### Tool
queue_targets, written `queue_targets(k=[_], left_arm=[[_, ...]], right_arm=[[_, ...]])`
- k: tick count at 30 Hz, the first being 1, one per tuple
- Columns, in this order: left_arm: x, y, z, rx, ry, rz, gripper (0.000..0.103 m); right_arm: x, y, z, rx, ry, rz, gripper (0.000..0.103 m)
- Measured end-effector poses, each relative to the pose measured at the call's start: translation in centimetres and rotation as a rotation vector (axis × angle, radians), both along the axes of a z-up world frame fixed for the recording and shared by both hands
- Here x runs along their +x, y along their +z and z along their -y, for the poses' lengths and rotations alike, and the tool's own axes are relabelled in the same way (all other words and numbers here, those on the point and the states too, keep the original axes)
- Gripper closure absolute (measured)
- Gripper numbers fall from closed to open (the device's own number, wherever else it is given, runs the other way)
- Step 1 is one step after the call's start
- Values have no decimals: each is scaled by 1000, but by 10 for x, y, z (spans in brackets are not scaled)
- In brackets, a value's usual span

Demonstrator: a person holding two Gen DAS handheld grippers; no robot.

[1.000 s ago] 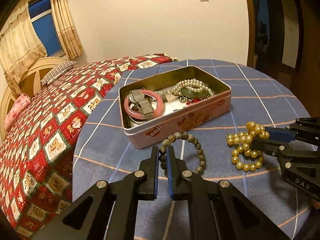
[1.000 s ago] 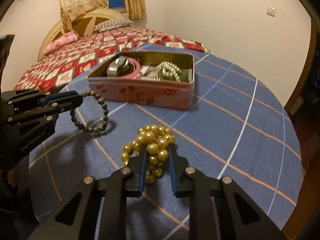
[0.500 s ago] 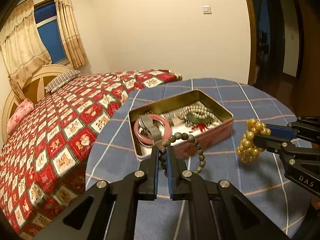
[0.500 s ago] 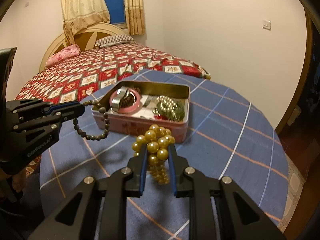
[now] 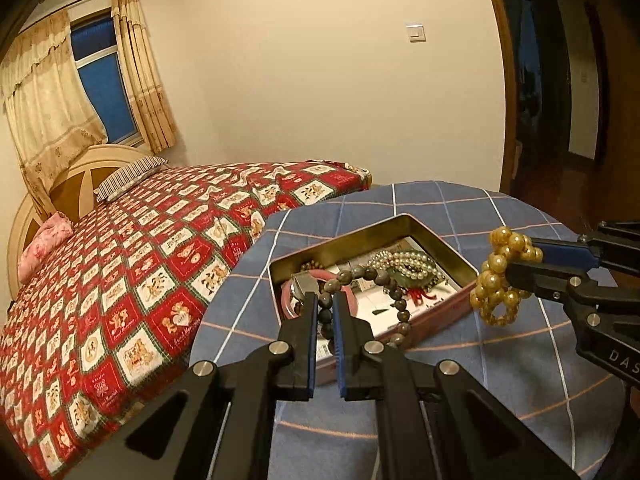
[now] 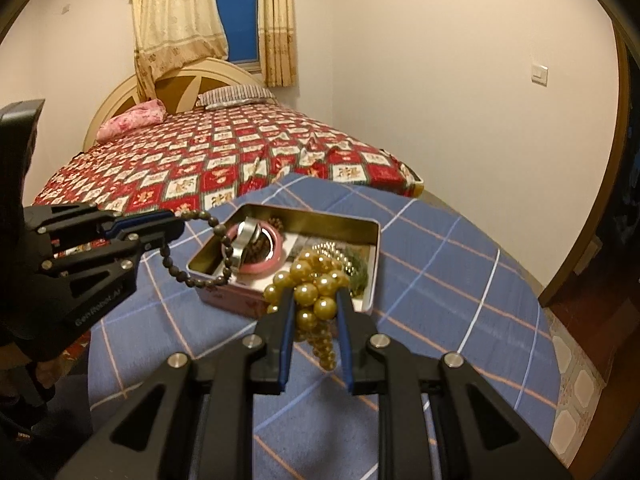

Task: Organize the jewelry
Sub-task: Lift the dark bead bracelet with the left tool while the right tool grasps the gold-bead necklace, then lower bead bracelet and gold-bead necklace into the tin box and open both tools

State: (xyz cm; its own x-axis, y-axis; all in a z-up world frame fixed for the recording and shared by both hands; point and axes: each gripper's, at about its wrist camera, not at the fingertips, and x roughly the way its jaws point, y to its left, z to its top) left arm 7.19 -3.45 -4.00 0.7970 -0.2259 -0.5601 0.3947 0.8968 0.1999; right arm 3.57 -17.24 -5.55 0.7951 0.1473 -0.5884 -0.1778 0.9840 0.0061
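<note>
My left gripper (image 5: pixel 325 300) is shut on a dark bead bracelet (image 5: pixel 394 294) that hangs in the air over the near left part of the pink tin box (image 5: pixel 434 314). The bracelet also shows in the right wrist view (image 6: pixel 192 276). My right gripper (image 6: pixel 313 298) is shut on a gold bead bracelet (image 6: pixel 316 300), lifted off the table just in front of the tin's right end; it shows in the left wrist view (image 5: pixel 498 276) too. The tin (image 6: pixel 236 300) holds a pink bangle (image 6: pixel 272 264), a metal watch (image 6: pixel 244 242) and a pearl strand (image 5: pixel 404 260).
The tin sits on a round table with a blue checked cloth (image 6: pixel 460 288). A bed with a red patterned cover (image 5: pixel 140 260) stands close behind and left of the table. A dark doorway (image 5: pixel 560 120) is at the right.
Both grippers have risen from the table, each lifting its bracelet into the air, and have moved forward toward the tin.
</note>
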Motion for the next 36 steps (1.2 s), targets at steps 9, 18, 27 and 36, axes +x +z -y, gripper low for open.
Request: queue_targets(k=[9,18,27,36], left_arm=[[26,11,3,20,14,29,96],[52,9,6,17,33,24,96],[75,-2,6,16,64,8,96],[91,-12,8,33,69,-14,96]], right_arm=[[21,15,-2,-9,13,26,81],[48,20,-4,-10,11,44,81],[76,13,-10,-15,6,37,81],[100,3,-7,-20,-9,14,81]])
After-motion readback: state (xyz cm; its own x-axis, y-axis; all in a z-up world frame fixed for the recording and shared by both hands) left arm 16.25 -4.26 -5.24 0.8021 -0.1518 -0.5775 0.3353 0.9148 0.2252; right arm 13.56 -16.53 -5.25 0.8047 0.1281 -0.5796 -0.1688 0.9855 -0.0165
